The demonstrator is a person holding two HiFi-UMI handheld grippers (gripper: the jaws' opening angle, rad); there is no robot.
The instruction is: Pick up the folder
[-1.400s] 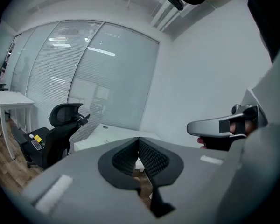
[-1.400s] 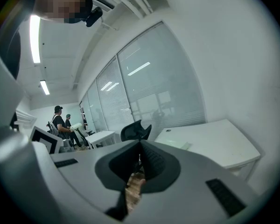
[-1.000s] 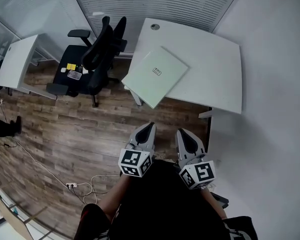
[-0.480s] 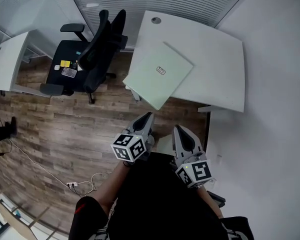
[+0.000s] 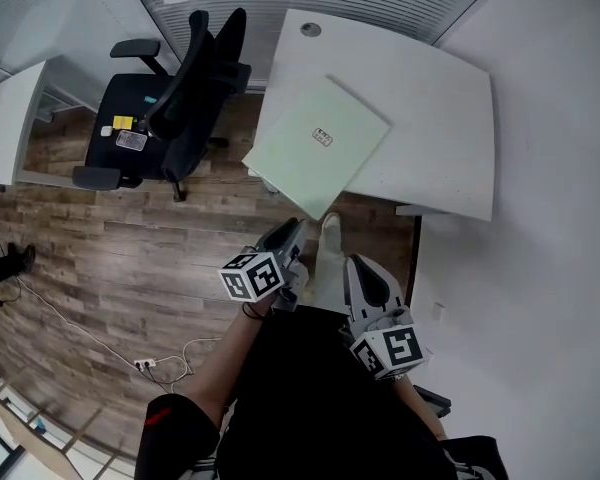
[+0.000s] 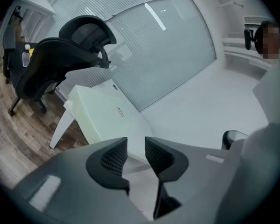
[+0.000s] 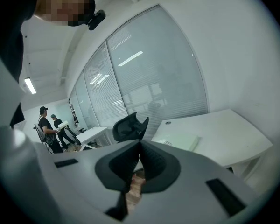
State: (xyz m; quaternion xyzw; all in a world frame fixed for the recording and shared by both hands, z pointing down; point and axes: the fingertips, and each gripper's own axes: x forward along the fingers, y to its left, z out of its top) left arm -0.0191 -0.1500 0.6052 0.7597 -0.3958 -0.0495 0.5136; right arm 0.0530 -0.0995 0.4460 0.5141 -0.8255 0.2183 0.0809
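Fingers of the left gripper (image 6: 136, 148) stand a narrow way apart, having just been opening, with nothing between them. Those of the right gripper (image 7: 140, 149) are pressed together and empty. Both grippers hang low in front of the person, well short of the folder (image 5: 318, 148), probably because the approach is only beginning and the left one is being readied for the grasp. The pale green folder lies flat on the white bench (image 5: 435, 108), its near corner jutting past the bench edge over the wooden floor (image 5: 130, 258), a likely place to pinch it. The left gripper view shows that overhang from the side, which the head view flattens. The right gripper view alone shows two people (image 7: 51, 127) far off beyond the office chair (image 5: 180, 98).
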